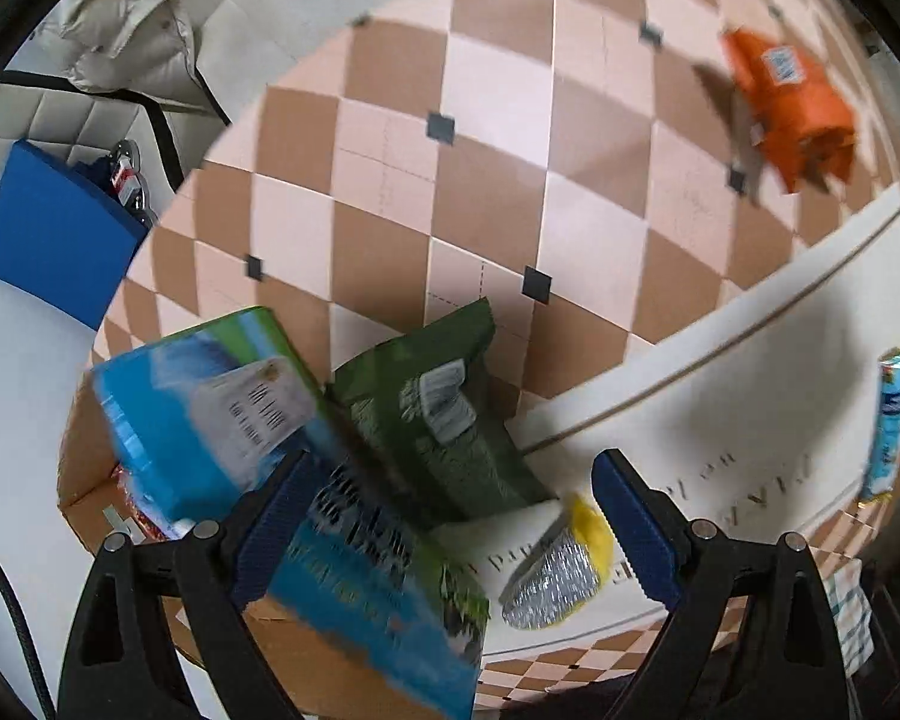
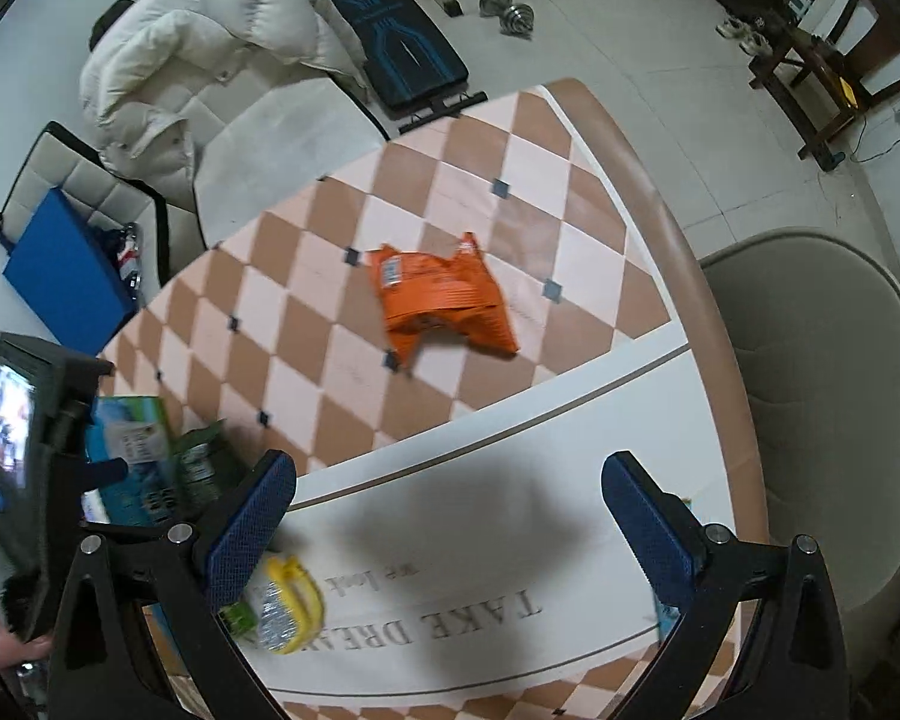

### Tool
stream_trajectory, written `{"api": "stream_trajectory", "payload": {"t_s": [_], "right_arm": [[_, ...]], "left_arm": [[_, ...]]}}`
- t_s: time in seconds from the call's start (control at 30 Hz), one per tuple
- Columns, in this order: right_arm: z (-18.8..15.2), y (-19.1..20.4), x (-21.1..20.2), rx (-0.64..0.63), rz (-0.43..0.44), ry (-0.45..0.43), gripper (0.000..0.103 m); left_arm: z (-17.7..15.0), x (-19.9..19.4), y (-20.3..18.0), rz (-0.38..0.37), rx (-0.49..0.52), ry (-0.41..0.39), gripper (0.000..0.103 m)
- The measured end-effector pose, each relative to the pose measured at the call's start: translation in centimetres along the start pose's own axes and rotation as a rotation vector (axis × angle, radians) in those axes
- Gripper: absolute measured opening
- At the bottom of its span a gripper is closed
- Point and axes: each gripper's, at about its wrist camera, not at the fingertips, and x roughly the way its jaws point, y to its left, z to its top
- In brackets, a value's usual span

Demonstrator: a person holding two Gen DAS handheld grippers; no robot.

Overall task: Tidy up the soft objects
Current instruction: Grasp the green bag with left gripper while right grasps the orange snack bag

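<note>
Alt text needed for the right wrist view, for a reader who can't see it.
The open right gripper hovers empty above a checkered table, with a crumpled orange packet lying ahead. A yellow and silver packet lies near its left finger.

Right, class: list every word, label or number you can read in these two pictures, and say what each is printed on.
"TAKE DREA": white mat, upside down, rest hidden.
"we look": same mat, small, uncertain.
Barcode label on orange packet: too blurred.
Blue-green packet and green packet labels: blurred, unreadable.
</note>
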Motion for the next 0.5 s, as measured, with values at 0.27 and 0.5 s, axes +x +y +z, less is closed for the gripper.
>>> {"api": "stream_trajectory", "payload": {"t_s": [0.27,0.5], "right_arm": [[2.7,-0.1,3.1,-0.042,-0.014,0.036,0.103],[7.0,1.4,7.4,-0.062,-0.012,0.107,0.103]], "left_arm": [[0.8,3.8,-0.5,0.044,-0.009,0.066,0.094],[0.1,5.4,-0.9,-0.011,-0.009,0.099,0.092]]}}
